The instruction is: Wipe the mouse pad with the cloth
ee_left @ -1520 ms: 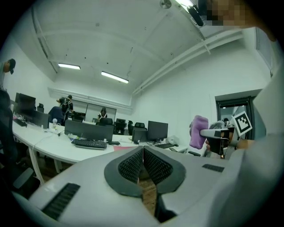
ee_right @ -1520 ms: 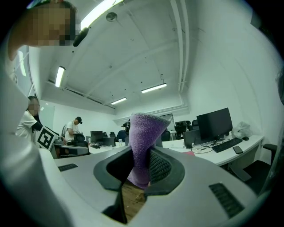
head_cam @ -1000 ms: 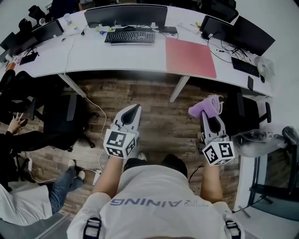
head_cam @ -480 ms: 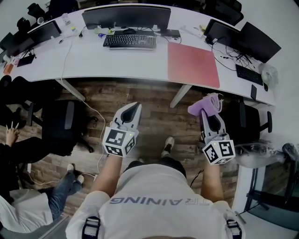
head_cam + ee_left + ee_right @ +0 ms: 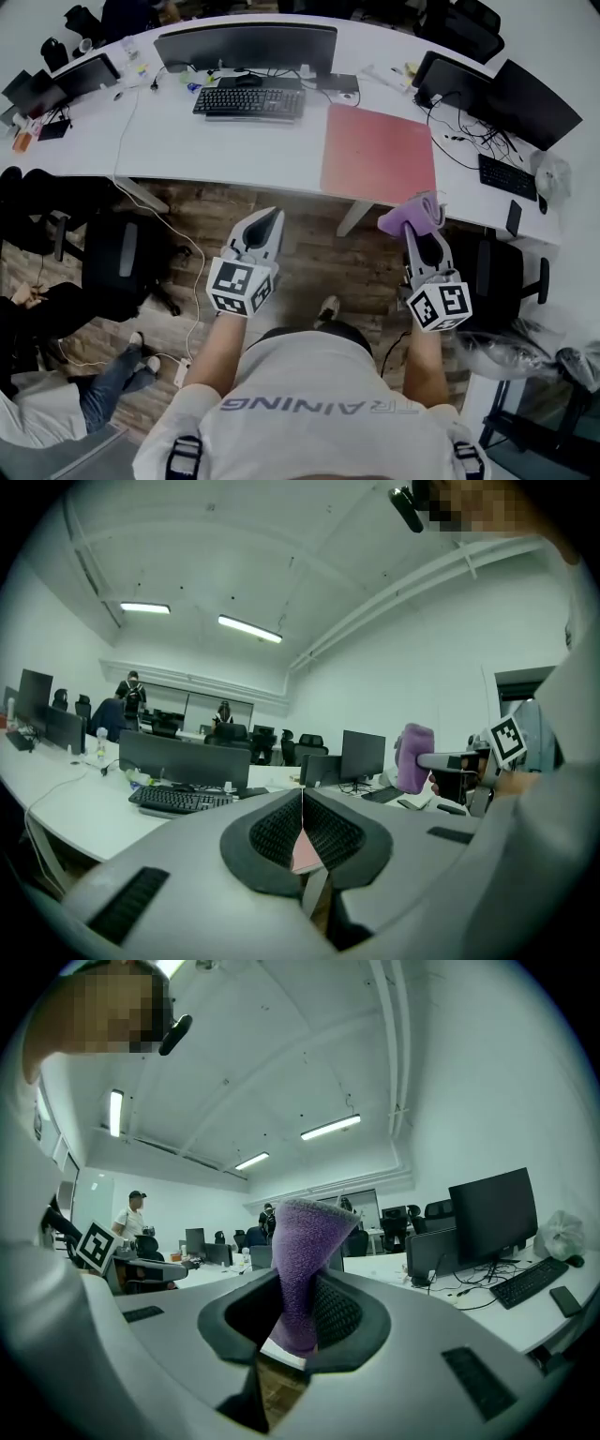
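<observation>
The pink-red mouse pad (image 5: pixel 379 153) lies flat on the white desk (image 5: pixel 216 141), right of the keyboard. A purple cloth (image 5: pixel 412 215) is pinched in my right gripper (image 5: pixel 424 230), which hangs over the floor just short of the desk's front edge, below the pad. In the right gripper view the cloth (image 5: pixel 302 1269) stands up between the jaws. My left gripper (image 5: pixel 265 223) is shut with nothing in it, held over the wooden floor left of the right one. Its jaws meet in the left gripper view, where the pad (image 5: pixel 305 853) shows as a pink sliver.
A black keyboard (image 5: pixel 248 102) and monitor (image 5: pixel 246 47) stand on the desk left of the pad. More monitors (image 5: pixel 506 86), a second keyboard (image 5: pixel 503 175) and cables are at the right. Black chairs (image 5: pixel 122 261) sit at the left, another person (image 5: pixel 56 375) low left.
The desk and pad have come nearer to me and both grippers. The cloth stays pinched in the right gripper, the left stays shut.
</observation>
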`<state>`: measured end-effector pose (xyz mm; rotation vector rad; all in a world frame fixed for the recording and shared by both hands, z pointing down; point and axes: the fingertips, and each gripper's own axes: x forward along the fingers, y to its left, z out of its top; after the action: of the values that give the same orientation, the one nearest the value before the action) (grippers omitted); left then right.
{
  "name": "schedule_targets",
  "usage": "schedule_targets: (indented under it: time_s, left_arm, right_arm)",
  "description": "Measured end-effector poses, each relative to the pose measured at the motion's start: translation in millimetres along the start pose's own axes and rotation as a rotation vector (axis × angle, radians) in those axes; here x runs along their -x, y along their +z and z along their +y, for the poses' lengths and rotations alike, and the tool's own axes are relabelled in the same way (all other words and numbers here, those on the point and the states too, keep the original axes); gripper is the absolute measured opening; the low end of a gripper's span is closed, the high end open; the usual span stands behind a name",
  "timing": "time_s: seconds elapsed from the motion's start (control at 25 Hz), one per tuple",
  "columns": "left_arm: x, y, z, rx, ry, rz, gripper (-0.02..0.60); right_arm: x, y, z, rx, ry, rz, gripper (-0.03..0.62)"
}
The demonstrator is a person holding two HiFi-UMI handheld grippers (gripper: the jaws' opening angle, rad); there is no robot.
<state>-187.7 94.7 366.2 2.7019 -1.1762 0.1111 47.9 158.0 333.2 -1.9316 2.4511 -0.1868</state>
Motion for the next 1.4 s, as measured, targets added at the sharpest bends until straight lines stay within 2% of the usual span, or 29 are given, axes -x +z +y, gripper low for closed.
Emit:
schedule_targets:
  time_s: [0.32,0.52,0.68,0.96,1.2,1.4]
  left_arm:
    - [-99.7,3.0,-17.5,-0.009,0.060,0.014,0.031]
    - [-141.8,3.6,-13.5,-0.011,0.084,0.039,0.031]
    - [-169.5,1.9,2.4,0.010,0.094,0.053,0.031]
    - [-222.6,5.5,42.9,0.031,0.052,0.055,0.031]
    - [-257.8,12.2,107.5,0.049,0.030,0.045,0.031]
    - [-270.6,1.7,151.0,0.082,0.041,0.065,0.031]
  right_arm:
    - [-48.0,-8.9,-109.0,-0.046,0.035,0.017,0.095]
    - [-80.8,-17.0,-146.6,-0.088,0.056,0.043,0.095]
    - [-111.1,-23.2,-158.1,-0.091,0.074,0.066,0.095]
    - [-169.8,-23.2,-170.5,-0.083,0.051,0.098,0.095]
    - [-245.7,-18.6,-155.7,-0.044,0.057,0.137,0.095]
    - [-300.6,-34.9,-131.1,-0.002,0.118,0.216,0.095]
